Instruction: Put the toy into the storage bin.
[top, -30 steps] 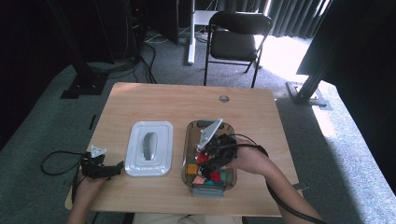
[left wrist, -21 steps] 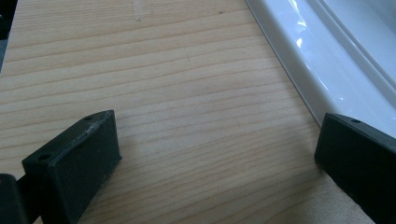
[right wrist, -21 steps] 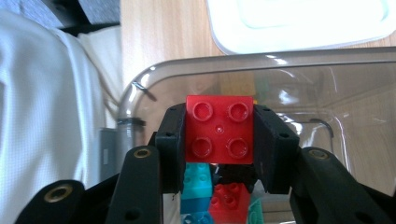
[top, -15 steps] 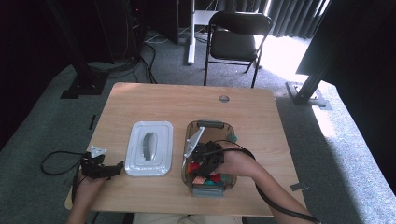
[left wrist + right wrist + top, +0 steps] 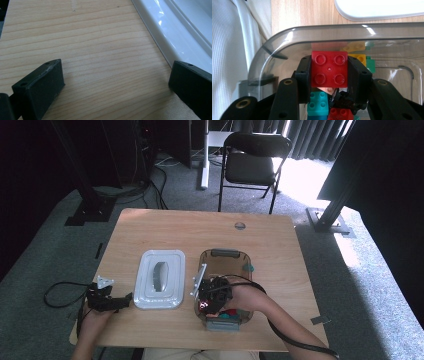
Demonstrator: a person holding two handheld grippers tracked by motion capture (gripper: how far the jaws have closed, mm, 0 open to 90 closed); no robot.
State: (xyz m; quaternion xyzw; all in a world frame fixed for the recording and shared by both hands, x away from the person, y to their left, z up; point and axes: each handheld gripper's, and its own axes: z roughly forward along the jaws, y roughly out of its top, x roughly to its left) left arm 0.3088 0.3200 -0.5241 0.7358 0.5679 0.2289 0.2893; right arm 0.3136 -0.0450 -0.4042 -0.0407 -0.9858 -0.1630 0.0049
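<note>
While the right hand-held gripper (image 5: 329, 72) stays clamped on a red four-stud plastic brick (image 5: 329, 72) inside the smoky clear plastic tub (image 5: 287, 35), lowering gently among the other bricks seems wise; the left hand-held gripper (image 5: 117, 82) rests apart on the wooden counter (image 5: 100, 50).

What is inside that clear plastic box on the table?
Toy building bricks lie in the box: a red brick clamped in the right tool, teal and yellow ones beside it. The tool and hand cover whatever lies deeper in the box.
</note>
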